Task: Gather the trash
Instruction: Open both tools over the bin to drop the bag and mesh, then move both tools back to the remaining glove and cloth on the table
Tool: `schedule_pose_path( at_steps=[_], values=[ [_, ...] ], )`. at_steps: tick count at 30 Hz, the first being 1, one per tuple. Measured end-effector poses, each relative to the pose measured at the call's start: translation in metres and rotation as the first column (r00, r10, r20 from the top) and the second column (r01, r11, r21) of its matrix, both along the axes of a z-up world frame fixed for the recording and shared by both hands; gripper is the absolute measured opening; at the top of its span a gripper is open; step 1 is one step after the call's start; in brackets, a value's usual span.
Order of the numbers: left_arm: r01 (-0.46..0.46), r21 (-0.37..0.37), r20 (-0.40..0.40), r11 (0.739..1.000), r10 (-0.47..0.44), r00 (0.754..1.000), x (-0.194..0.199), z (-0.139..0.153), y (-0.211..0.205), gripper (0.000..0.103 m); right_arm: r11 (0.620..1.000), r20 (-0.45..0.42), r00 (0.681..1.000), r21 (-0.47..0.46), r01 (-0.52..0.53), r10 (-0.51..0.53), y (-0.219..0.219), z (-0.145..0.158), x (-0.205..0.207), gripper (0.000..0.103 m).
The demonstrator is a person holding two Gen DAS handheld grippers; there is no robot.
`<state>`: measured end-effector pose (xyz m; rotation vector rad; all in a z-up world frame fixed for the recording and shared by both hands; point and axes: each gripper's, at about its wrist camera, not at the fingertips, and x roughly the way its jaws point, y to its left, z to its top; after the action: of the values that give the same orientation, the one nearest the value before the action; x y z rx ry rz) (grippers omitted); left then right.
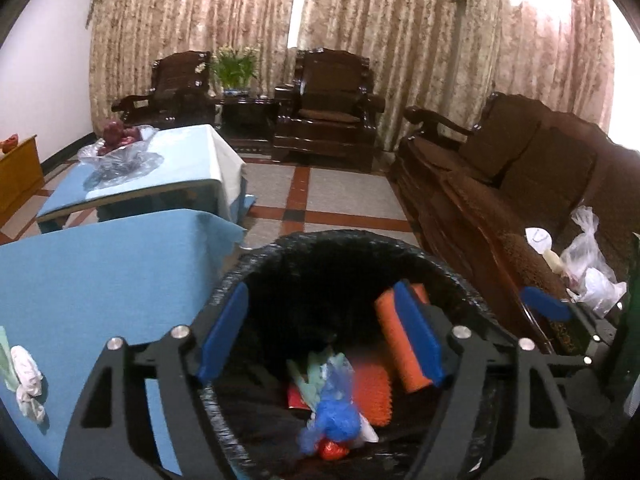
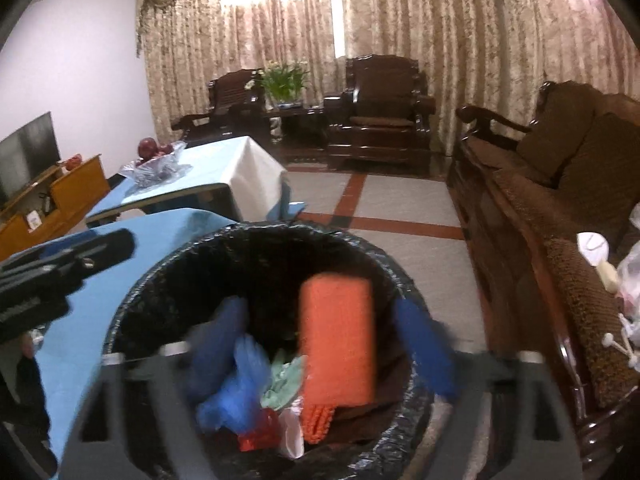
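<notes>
Drop step: both tongs, left (image 1: 320, 332) and right (image 2: 320, 356), hang released above the bin (image 1: 460, 280); trash (image 1: 332, 420) lies inside it. Next: fetch the tissue (image 1: 26, 380) from the tabletop (image 1: 100, 280) left of the bin.

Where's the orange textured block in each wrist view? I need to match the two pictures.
Left wrist: the orange block is inside the bin, right of centre, partly behind the left gripper's right finger.
Right wrist: it stands at centre, unobstructed, between the right gripper's open fingers.
Shared landmark: the black-lined trash bin.
</notes>
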<state>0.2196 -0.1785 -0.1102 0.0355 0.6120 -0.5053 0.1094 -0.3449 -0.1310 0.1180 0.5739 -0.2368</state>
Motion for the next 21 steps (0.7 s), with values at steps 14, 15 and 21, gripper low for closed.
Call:
schedule_pose_path(
  at_steps=[14, 15, 21],
  values=[
    [-0.226, 0.035, 0.061, 0.973, 0.224, 0.973, -0.025, 0.013, 0.129, 0.087, 0.993, 0.055, 0.991, 0.014, -0.121, 0.120, 0.062, 0.019, 0.007, 0.097],
    [-0.249, 0.038, 0.068, 0.968, 0.246, 0.967, -0.028, 0.015, 0.141, 0.087, 0.991, 0.056, 0.989, 0.013, -0.135, 0.134, 0.069, 0.021, 0.009, 0.097],
    [-0.387, 0.066, 0.095, 0.920, 0.381, 0.920, -0.044, 0.017, 0.216, 0.088, 0.965, 0.077, 0.962, 0.019, -0.263, 0.260, 0.130, 0.026, 0.024, 0.097]
  ],
)
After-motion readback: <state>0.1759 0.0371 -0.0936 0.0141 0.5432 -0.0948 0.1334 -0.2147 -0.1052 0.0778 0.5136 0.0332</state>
